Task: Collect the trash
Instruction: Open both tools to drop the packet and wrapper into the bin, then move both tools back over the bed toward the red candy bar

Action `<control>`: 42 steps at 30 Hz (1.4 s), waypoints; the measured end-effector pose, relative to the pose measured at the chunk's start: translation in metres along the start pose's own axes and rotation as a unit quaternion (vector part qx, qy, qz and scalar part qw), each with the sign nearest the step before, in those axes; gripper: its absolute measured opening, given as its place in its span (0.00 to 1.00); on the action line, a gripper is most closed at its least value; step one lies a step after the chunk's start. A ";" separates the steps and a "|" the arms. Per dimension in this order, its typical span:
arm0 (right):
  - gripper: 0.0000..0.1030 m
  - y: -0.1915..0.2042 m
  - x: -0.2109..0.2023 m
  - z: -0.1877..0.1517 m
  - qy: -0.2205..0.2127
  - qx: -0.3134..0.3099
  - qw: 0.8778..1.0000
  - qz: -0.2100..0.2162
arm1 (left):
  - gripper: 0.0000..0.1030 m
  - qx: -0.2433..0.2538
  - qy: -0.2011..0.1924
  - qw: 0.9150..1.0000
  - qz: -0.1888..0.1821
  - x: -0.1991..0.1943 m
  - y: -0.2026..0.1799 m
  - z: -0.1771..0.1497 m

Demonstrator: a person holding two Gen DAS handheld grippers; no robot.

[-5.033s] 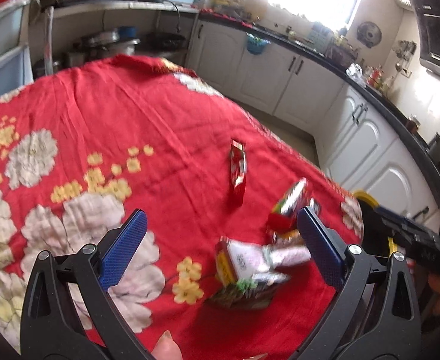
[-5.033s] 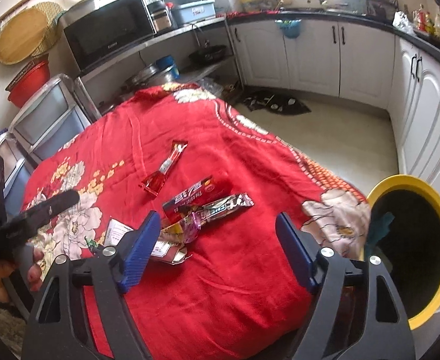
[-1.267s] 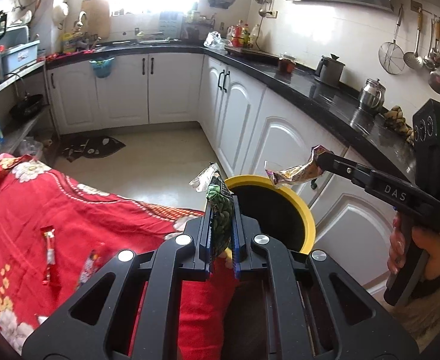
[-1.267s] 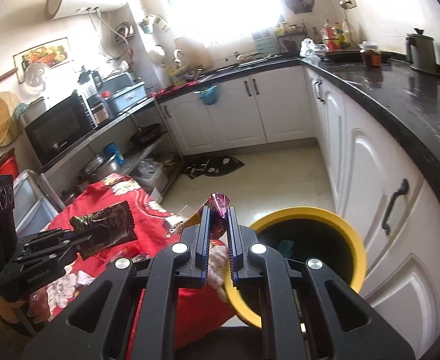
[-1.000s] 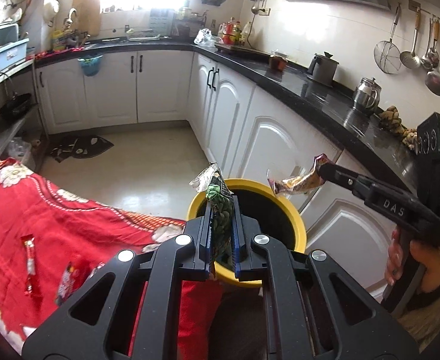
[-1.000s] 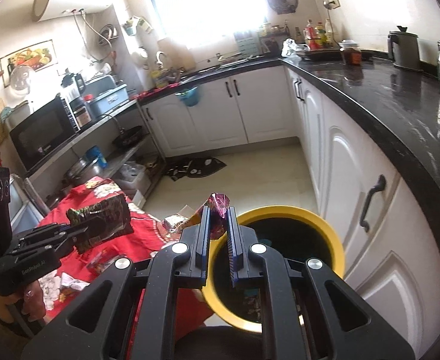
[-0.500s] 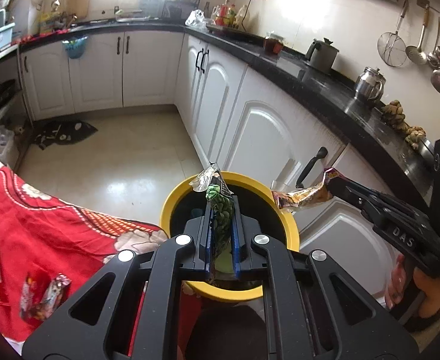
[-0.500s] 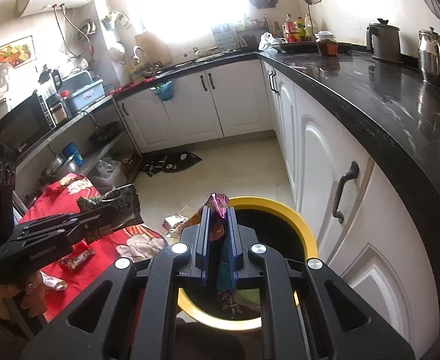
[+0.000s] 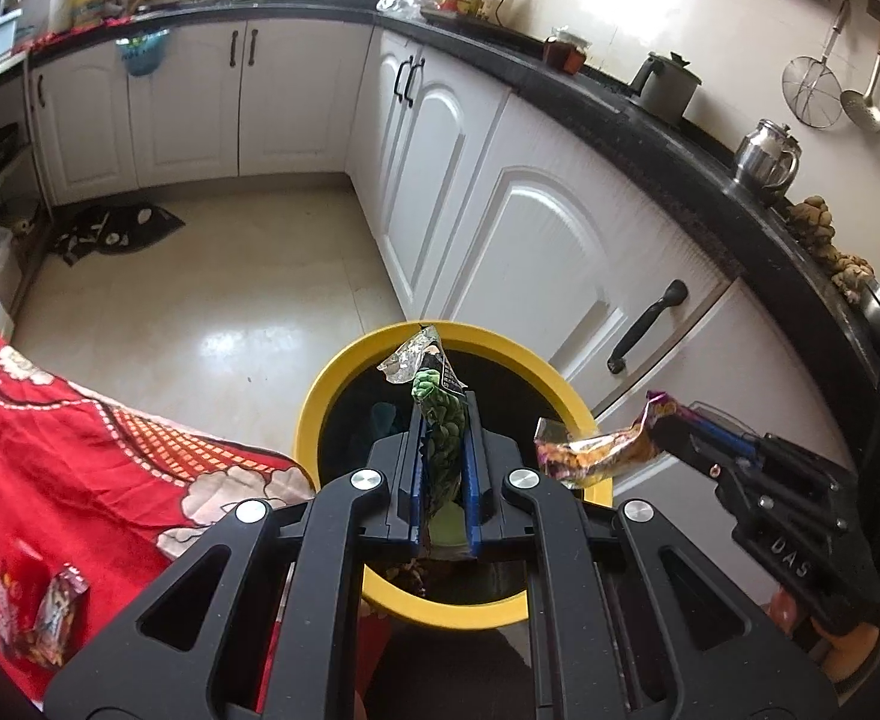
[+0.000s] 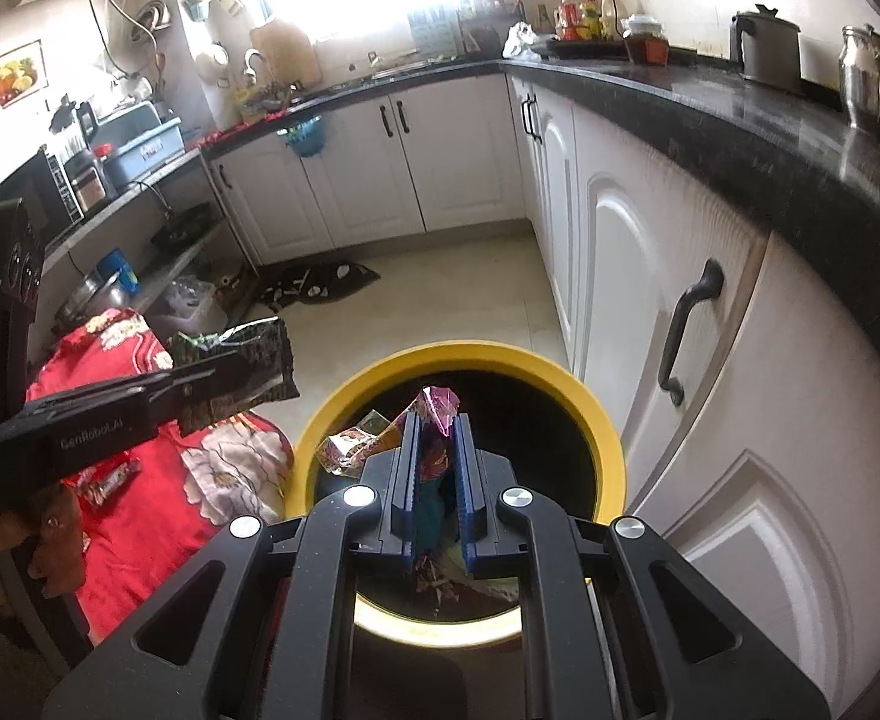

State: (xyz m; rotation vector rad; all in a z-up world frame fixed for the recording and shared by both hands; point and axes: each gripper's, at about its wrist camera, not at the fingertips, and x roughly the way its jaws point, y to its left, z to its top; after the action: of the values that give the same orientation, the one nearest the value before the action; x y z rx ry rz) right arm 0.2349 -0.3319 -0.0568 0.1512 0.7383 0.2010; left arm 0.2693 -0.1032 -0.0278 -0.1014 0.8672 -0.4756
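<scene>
Both tongs now over the yellow bin (image 9: 320,396): left tongs (image 9: 444,420) pinching green wrapper (image 9: 440,420), right tongs (image 10: 437,426) pinching purple wrapper (image 10: 437,408).

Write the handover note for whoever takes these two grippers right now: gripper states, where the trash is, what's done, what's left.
Left gripper: shut on a green snack wrapper, held over the yellow bin.
Right gripper: shut on a purple wrapper, also above the bin's opening.
Bin: some trash already lies at the bottom.
Done: both wrappers carried to the bin.
Left: open both grippers to drop them, then go back for the wrappers on the red tablecloth. At least two show there; more may be out of view.
</scene>
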 end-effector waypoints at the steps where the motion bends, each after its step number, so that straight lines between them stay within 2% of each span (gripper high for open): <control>1: 0.10 0.000 0.002 -0.001 0.003 0.000 1.000 0.000 | 0.06 -0.004 0.003 1.000 -0.001 0.003 0.002 0.000; 12: 0.12 -0.004 0.030 -0.007 0.034 0.006 0.999 -0.007 | 0.06 -0.042 0.027 0.998 -0.024 0.027 0.015 -0.002; 13: 0.13 -0.005 0.031 -0.007 0.036 0.008 0.999 -0.009 | 0.09 -0.044 0.028 0.998 -0.025 0.028 0.016 -0.002; 15: 0.23 -0.005 0.033 -0.007 0.038 0.009 0.999 -0.013 | 0.25 -0.048 0.029 0.998 -0.024 0.029 0.017 -0.002; 16: 0.27 -0.002 0.034 -0.006 0.038 0.010 0.999 -0.016 | 0.39 -0.050 0.027 0.998 -0.023 0.028 0.018 -0.002; 17: 0.36 -0.002 0.033 -0.006 0.037 0.010 0.999 -0.020 | 0.46 -0.053 0.025 0.998 -0.023 0.027 0.018 -0.002; 19: 0.38 -0.005 0.032 -0.006 0.035 0.011 0.999 -0.020 | 0.49 -0.058 0.023 0.998 -0.022 0.025 0.021 -0.002; 24: 0.49 -0.002 0.021 -0.004 0.021 0.003 0.999 -0.028 | 0.69 -0.066 0.013 0.998 -0.014 0.015 0.025 -0.002; 26: 0.51 0.000 0.017 -0.003 0.015 -0.001 0.999 -0.031 | 0.81 -0.068 0.006 0.998 -0.009 0.009 0.024 -0.002; 31: 0.57 0.006 0.004 0.002 -0.001 -0.009 0.999 -0.033 | 0.89 -0.064 -0.012 0.998 -0.004 -0.009 0.021 0.000; 37: 0.65 0.013 -0.010 0.006 -0.019 -0.013 0.999 -0.028 | 0.89 -0.062 -0.029 0.998 0.003 -0.030 0.019 -0.001; 42: 0.66 0.021 -0.021 0.009 -0.030 -0.021 0.999 -0.022 | 0.89 -0.063 -0.042 0.997 0.013 -0.045 0.022 -0.005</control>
State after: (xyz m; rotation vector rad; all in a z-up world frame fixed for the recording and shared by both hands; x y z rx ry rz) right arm 0.2237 -0.3173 -0.0323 0.1008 0.6772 0.1692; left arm 0.2488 -0.0635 -0.0046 -0.2239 0.8140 -0.3891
